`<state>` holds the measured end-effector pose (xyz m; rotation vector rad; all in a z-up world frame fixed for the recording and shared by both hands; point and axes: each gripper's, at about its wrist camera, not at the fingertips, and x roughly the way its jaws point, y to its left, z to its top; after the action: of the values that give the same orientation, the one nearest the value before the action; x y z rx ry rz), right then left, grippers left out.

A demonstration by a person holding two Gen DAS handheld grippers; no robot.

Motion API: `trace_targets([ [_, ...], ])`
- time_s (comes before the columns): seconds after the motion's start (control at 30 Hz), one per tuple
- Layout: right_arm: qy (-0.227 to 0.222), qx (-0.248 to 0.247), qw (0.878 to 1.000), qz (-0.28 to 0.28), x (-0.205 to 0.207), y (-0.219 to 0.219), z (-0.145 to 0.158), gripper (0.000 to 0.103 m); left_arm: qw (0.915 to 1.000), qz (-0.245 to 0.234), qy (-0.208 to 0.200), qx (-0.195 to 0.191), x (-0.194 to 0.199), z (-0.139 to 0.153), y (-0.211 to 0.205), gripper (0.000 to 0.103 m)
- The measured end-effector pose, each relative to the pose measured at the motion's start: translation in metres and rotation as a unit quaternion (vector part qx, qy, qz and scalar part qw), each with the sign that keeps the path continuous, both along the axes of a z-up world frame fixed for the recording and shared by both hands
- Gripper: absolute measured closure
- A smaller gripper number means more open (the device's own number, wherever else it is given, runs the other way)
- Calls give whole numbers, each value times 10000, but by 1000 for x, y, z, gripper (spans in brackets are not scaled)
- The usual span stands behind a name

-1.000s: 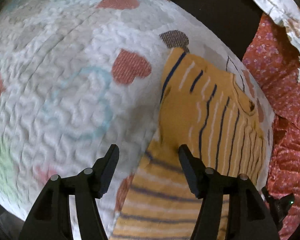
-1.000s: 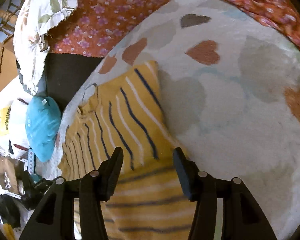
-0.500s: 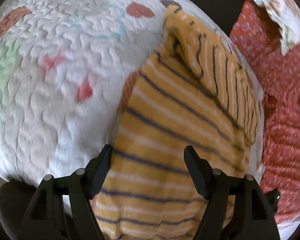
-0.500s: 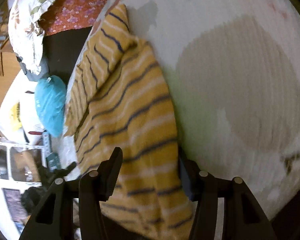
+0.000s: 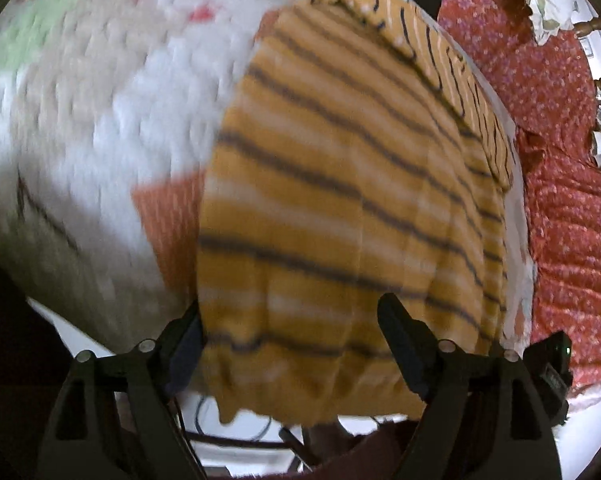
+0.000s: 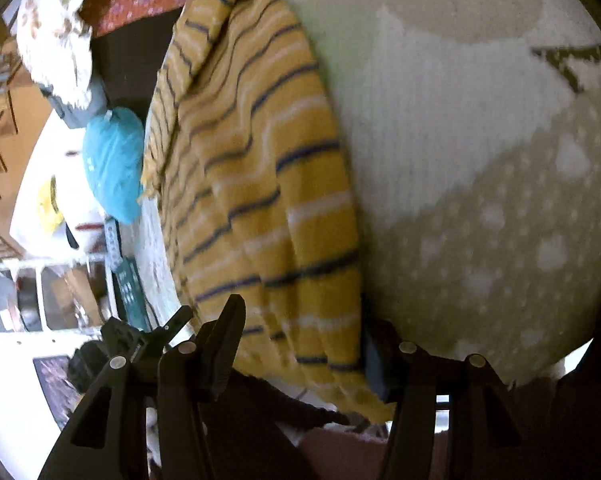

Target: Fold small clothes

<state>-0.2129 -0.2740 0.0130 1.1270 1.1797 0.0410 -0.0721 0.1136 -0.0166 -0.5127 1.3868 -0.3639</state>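
Striped yellow top (image 5: 340,184) lies on the quilted heart-print blanket (image 5: 92,92), near the blanket's edge beside the red floral cloth (image 5: 560,200), and its hem hangs a little over the near edge of the blanket, toward the person. From where I stand it looks partly folded: along the far side a narrower band of the fabric, with its stripes running the other way, is turned over onto the body, so I'd judge that one side or sleeve is already folded in. What seems left is the lengthwise fold, bringing the hem end up over the rest, and any tidying after that. Both views are smeared, so finer creases can't be made out

The left gripper (image 5: 290,330) is spread wide at the hem end; its fingers straddle much of the top's width, the left one tucked just behind the cloth's side edge, the right one lying over the fabric. It isn't pinching anything that I can see. The right gripper (image 6: 300,336) is likewise wide apart at the same end, one finger over the striped cloth, the other mostly hidden behind the top's outer edge. Whether either finger actually presses the fabric I cannot tell. A turquoise cushion (image 6: 114,164) sits well off past the top
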Motion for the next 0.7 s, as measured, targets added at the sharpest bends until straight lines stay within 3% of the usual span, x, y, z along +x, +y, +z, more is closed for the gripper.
trace_targets([
  [0.17, 44, -245, 9994, 231, 2, 14, 3, 45, 9983, 45, 468, -351, -11, -15, 7, 21],
  [0.33, 168, -12, 9989, 430, -1, 28, -6, 45, 9900, 411, 857, -1038, -19, -27, 25, 23],
  [0.4, 255, -10, 9979, 590, -3, 39, -11, 45, 9877, 348, 1027, -1129, -24, -30, 22, 31],
  [0.5, 322, -179, 9962, 790, 1, 48, -11, 45, 9899, 101, 1080, -914, -31, -29, 9, 44],
  [0.53, 329, -229, 9958, 821, 1, 49, -10, 45, 9910, 28, 1057, -822, -31, -27, 3, 57],
  [0.57, 334, -266, 9956, 839, 1, 50, -9, 45, 9919, -56, 1027, -740, -33, -24, -1, 79],
  [0.6, 337, -310, 9952, 868, 1, 51, -9, 46, 9927, -131, 999, -657, -34, -21, -3, 89],
  [0.63, 358, -403, 9945, 894, 1, 53, -8, 54, 9936, -154, 956, -585, -35, -17, -5, 92],
  [0.67, 412, -529, 9936, 912, 1, 56, -6, 75, 9948, -143, 869, -506, -37, -11, -5, 92],
  [0.7, 490, -674, 9920, 953, 1, 57, -5, 87, 9959, -122, 761, -473, -38, -4, -4, 93],
])
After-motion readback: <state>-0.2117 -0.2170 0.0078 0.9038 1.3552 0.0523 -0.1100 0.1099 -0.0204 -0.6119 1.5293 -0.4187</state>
